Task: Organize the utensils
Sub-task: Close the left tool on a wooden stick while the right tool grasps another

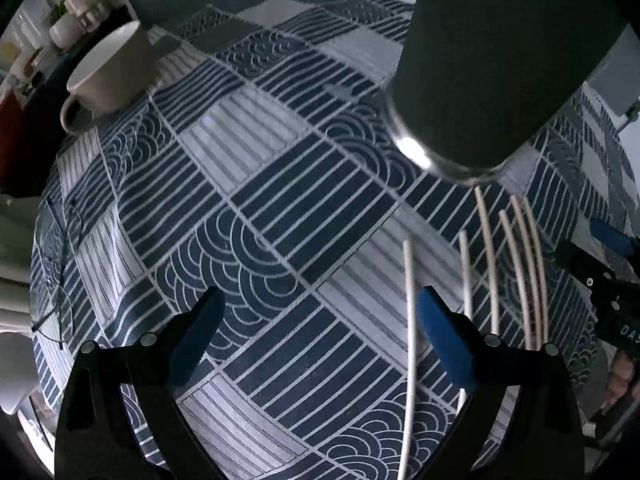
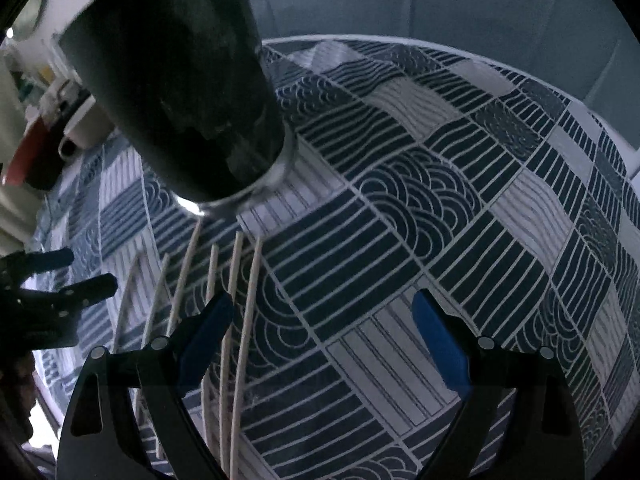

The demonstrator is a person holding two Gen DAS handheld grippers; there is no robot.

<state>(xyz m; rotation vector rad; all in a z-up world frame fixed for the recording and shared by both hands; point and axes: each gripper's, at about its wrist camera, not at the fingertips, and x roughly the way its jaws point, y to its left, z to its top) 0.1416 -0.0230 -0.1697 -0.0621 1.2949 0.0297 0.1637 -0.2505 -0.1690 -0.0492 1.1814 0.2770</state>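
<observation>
Nothing has been sorted yet, as far as these views show: all the chopsticks [image 1: 490, 264] lie loose on the patterned tablecloth [image 1: 280, 208] that covers the worktop, spread in a rough fan with their far tips toward the dark tumbler [image 1: 492, 60]. That tumbler stands upright just beyond them, its metal base rim near the sticks' tips, and none of the sticks is inside it or held. From your left side, one stick lies a little apart from the rest, just to the left of your left gripper's [image 1: 320, 328] blue-padded finger, while the others cluster to its right. Your left gripper hangs over the cloth with its jaws spread wide and nothing between them. Your right gripper [image 2: 324, 336] is likewise wide apart and empty; in its own view the chopsticks [image 2: 236, 320] run under and beside its left finger, with the tumbler [image 2: 172, 80] looming ahead. A white mug [image 1: 116, 68] sits well apart at the far left of the worktop, and it seems to play no part so far. If the tumbler is meant as the holder, which I judge likely but can't confirm, the whole job is still ahead: you need to gather the sticks, probably a pair or a bundle at a time, and stand them in it. Thin round sticks on cloth may roll or slip as you close on them.
</observation>
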